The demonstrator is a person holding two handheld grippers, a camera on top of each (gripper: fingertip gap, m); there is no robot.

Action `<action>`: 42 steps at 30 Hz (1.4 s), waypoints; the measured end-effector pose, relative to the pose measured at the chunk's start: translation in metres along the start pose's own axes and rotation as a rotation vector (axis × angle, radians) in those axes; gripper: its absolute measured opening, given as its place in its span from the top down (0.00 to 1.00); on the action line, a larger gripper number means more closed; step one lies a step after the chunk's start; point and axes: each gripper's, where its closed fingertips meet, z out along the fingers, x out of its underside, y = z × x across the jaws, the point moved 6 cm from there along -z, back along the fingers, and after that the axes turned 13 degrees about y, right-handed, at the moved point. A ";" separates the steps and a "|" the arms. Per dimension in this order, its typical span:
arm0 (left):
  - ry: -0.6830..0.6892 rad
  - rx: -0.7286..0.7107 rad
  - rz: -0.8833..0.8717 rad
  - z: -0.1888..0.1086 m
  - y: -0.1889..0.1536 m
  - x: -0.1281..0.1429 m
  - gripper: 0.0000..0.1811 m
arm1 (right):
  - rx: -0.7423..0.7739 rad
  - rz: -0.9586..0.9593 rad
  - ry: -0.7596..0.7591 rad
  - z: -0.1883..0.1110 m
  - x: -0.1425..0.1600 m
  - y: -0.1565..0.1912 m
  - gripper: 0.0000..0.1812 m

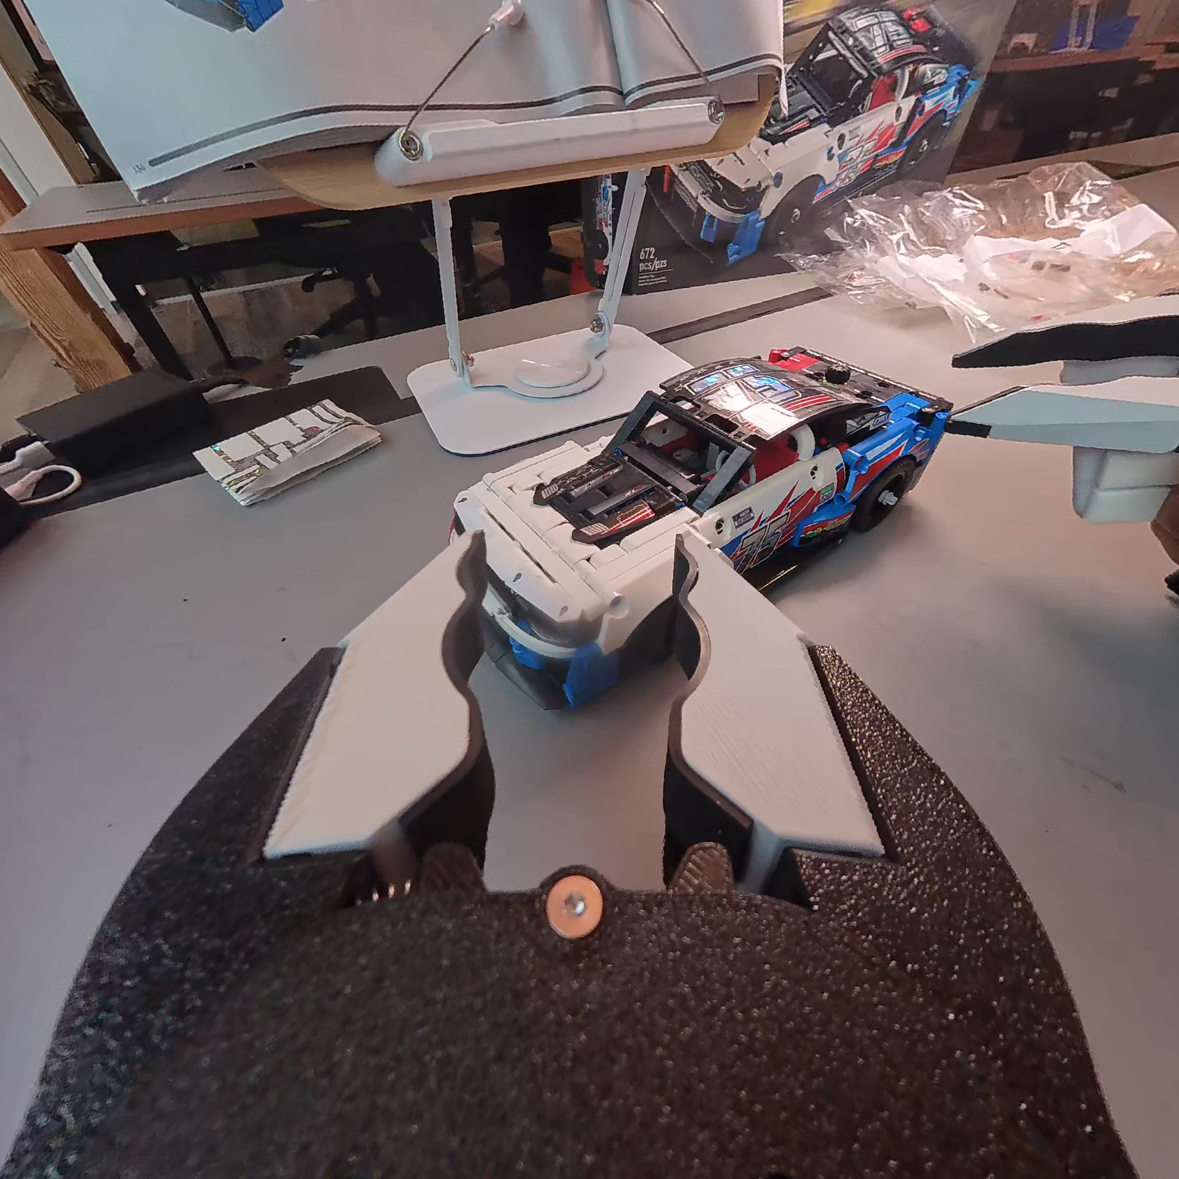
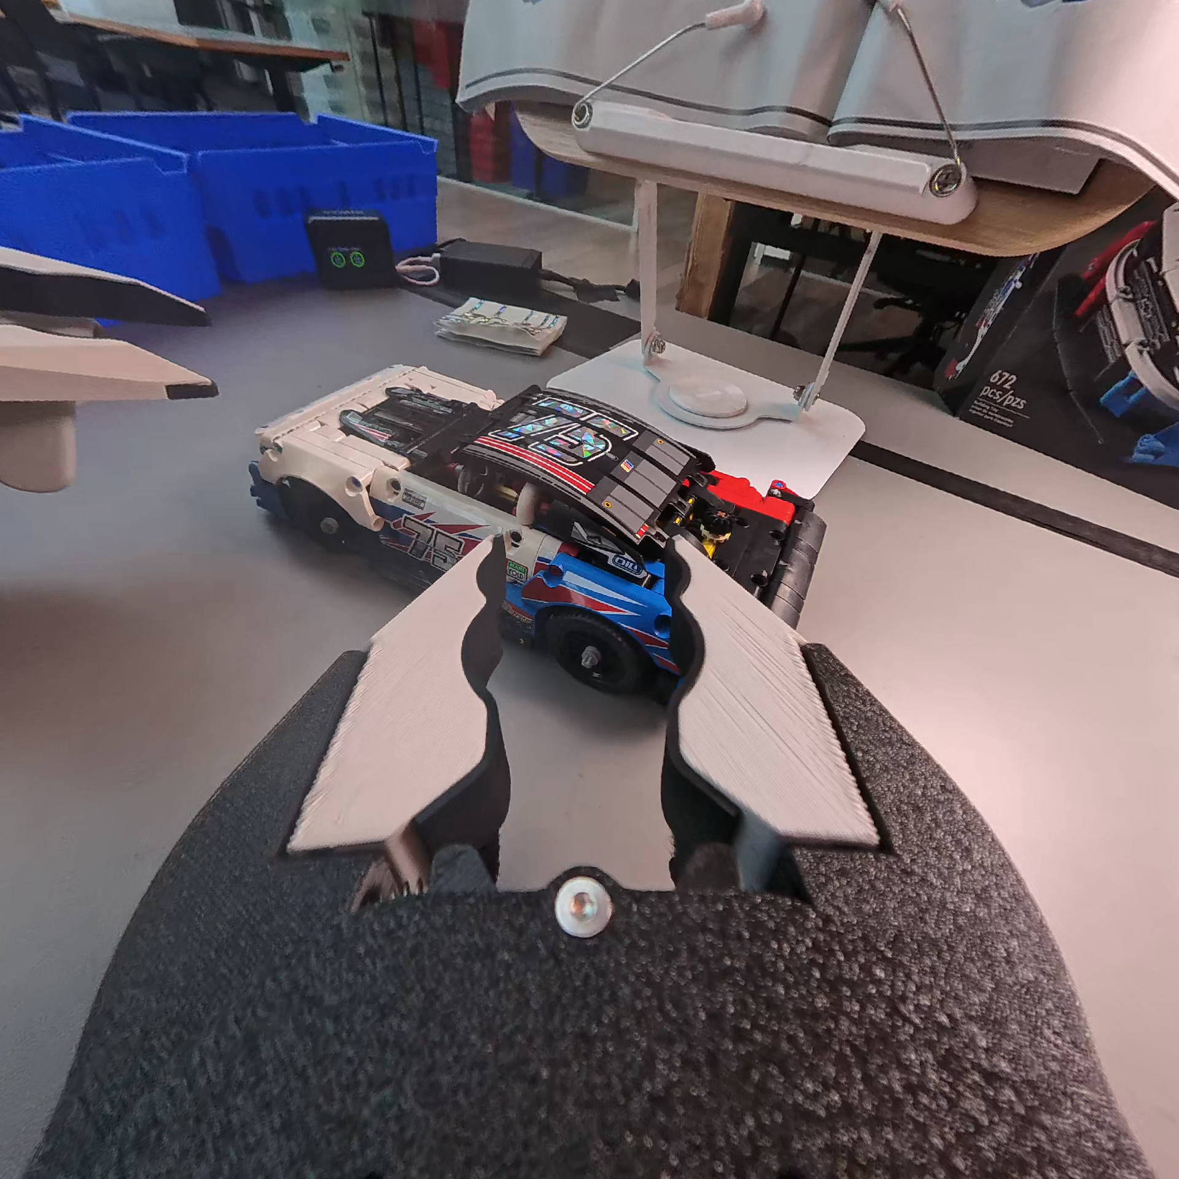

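Note:
A brick-built race car (image 1: pixel 734 504) in white, blue, red and black stands on the grey table (image 1: pixel 191 638). My left gripper (image 1: pixel 577 548) is open at the car's white nose, which shows between its two fingers. My right gripper (image 2: pixel 587 555) is open at the car (image 2: pixel 485 485), over its blue rear quarter and rear wheel (image 2: pixel 593 651). The right gripper also shows at the right of the left wrist view (image 1: pixel 1021 389), its tips close to the car's tail. The left gripper shows at the left of the right wrist view (image 2: pixel 127 351), just off the car's nose. Neither holds anything.
A white book stand (image 1: pixel 542 383) with an open booklet (image 1: pixel 319 83) stands behind the car. The set's box (image 1: pixel 829 159) and clear plastic bags (image 1: pixel 995 249) lie at the back. A folded paper sheet (image 1: pixel 287 450), blue bins (image 2: pixel 191 185) and black power units (image 2: pixel 351 249) are nearby.

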 end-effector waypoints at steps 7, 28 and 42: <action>0.011 -0.003 0.006 0.001 0.001 0.001 0.67 | -0.038 -0.025 -0.007 0.000 0.000 0.005 0.77; -0.003 -0.001 -0.004 -0.004 -0.001 -0.002 0.69 | -0.067 -0.091 -0.026 -0.001 -0.001 0.015 0.95; 0.104 -0.119 0.187 0.006 -0.044 -0.007 0.69 | -0.152 -0.202 -0.042 -0.009 -0.021 0.061 0.72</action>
